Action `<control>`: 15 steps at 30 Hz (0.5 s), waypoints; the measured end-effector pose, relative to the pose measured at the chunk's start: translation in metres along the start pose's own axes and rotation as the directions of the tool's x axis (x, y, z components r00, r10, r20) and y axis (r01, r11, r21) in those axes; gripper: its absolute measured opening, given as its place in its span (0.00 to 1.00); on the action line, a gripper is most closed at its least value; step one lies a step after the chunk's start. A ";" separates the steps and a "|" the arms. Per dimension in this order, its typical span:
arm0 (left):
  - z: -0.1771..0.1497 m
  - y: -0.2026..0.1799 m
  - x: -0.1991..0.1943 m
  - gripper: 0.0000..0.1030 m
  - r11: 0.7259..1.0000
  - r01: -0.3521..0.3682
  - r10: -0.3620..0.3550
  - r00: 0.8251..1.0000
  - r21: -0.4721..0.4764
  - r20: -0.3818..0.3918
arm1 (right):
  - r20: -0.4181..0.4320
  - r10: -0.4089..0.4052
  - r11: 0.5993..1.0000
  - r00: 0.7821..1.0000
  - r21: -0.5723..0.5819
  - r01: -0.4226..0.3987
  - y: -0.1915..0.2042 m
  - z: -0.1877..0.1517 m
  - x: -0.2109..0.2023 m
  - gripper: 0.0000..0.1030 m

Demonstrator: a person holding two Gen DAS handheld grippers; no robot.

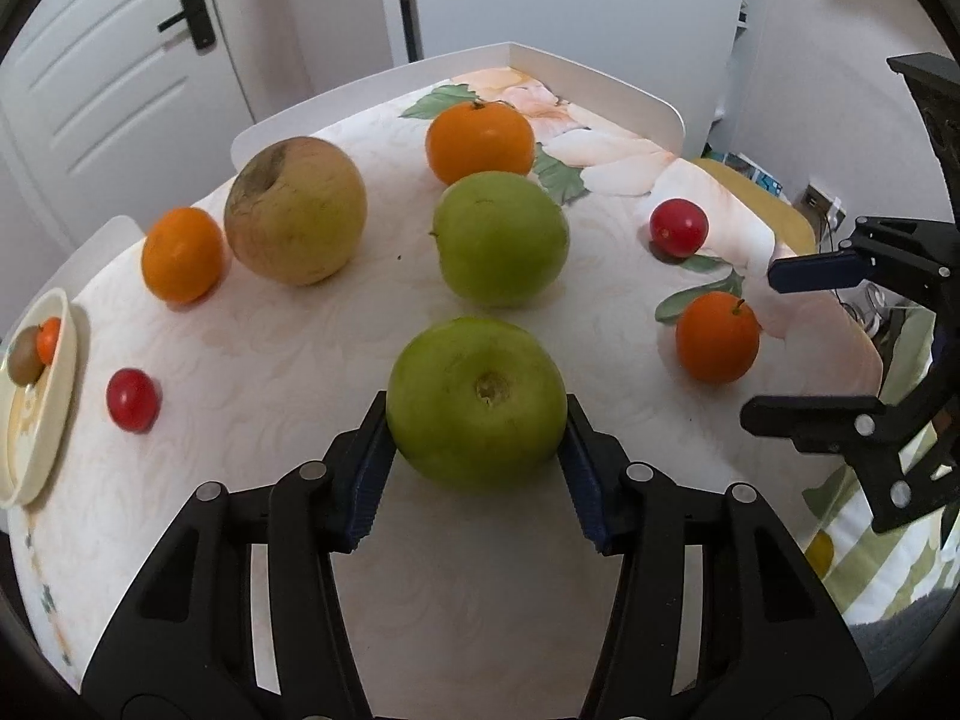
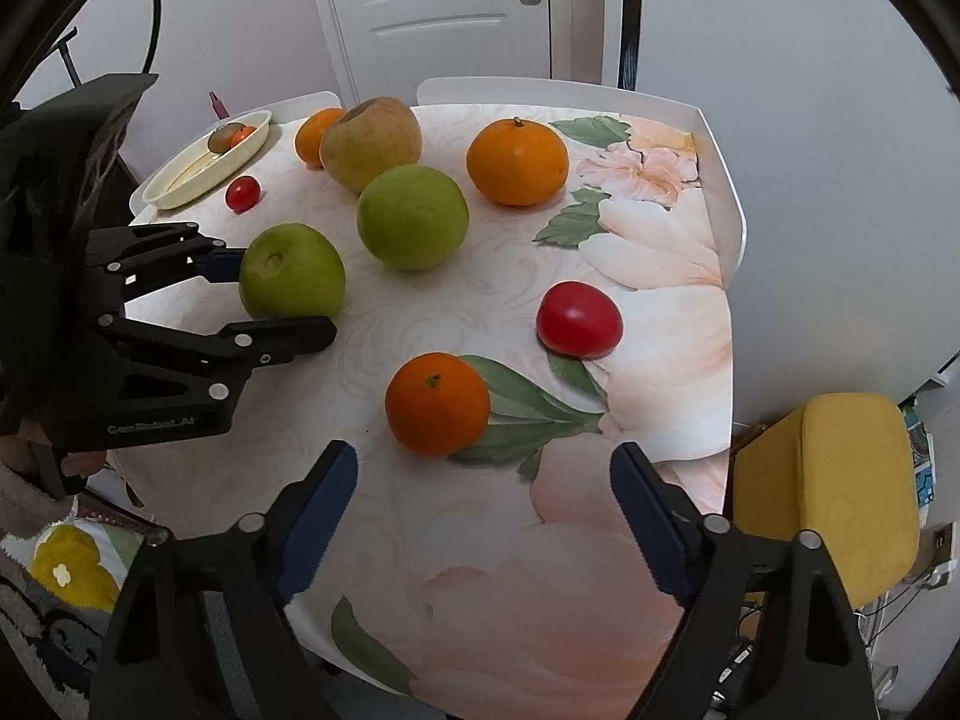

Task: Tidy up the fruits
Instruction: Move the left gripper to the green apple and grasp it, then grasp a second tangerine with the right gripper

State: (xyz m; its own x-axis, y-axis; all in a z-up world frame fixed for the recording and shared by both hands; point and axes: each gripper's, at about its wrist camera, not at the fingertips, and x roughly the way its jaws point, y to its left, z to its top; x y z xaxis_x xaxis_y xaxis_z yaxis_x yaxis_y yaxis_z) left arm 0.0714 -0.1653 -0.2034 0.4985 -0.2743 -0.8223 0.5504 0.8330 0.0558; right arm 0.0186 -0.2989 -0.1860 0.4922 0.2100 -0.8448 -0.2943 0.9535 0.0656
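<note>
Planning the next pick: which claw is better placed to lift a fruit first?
Left. The left claw already has both pads against the near green apple; the right claw stands open, short of the orange.

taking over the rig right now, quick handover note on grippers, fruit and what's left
Left hand-held gripper: pads against both sides of the near green apple, which is on the table.
Right hand-held gripper: open, empty, just short of the near orange.
Done: a kiwi and a small orange lie in the cream dish.
Left: second green apple, brown pear, three oranges, two tomatoes, all loose on the table.
</note>
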 end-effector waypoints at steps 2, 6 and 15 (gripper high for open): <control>-0.003 0.002 -0.002 0.55 1.000 -0.005 0.005 1.000 -0.004 -0.002 | -0.004 0.003 1.000 1.000 -0.001 -0.003 0.002 0.000 0.002 0.73; -0.008 0.006 -0.006 0.55 1.000 -0.016 0.016 1.000 -0.018 -0.006 | -0.006 0.004 1.000 1.000 -0.009 -0.004 0.006 0.000 0.006 0.70; -0.017 0.014 -0.011 0.55 0.998 -0.037 0.037 0.999 -0.053 -0.010 | -0.001 -0.008 0.999 1.000 -0.034 0.008 0.012 0.008 0.014 0.52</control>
State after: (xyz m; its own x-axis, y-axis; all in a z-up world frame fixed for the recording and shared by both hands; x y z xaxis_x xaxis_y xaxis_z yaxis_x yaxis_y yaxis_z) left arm 0.0627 -0.1423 -0.2029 0.5114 -0.2387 -0.8255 0.4956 0.8667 0.0564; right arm 0.0282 -0.2829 -0.1925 0.4939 0.2024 -0.8456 -0.3178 0.9473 0.0411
